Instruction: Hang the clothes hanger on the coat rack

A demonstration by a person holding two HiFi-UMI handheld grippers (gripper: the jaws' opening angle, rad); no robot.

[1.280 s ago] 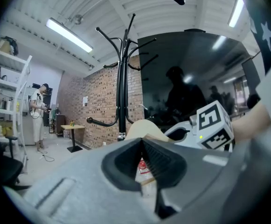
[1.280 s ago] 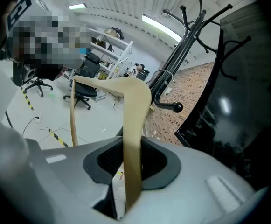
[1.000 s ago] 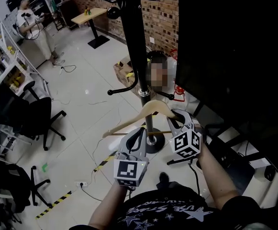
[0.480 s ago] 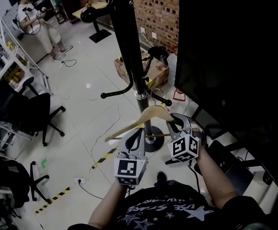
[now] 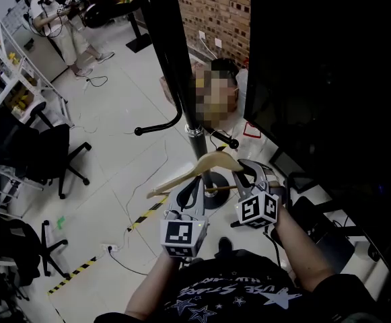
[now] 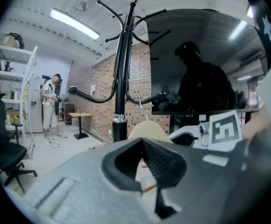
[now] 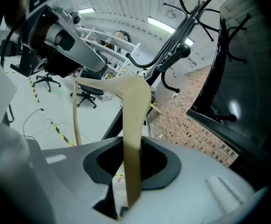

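Wood in both grips: a pale wooden clothes hanger (image 5: 195,170) carried low, at six o'clock of the black coat rack (image 5: 173,59) pole in the head view, not yet hung on any arm. At four o'clock of the hanger's peak, the right gripper (image 5: 247,170), jaws clenched on one sloping shoulder. At seven o'clock, the left gripper (image 5: 195,186), jaws pinched on the thin lower bar. Off at nine o'clock, a black office chair (image 5: 44,155) on the pale tiled floor (image 5: 124,113).
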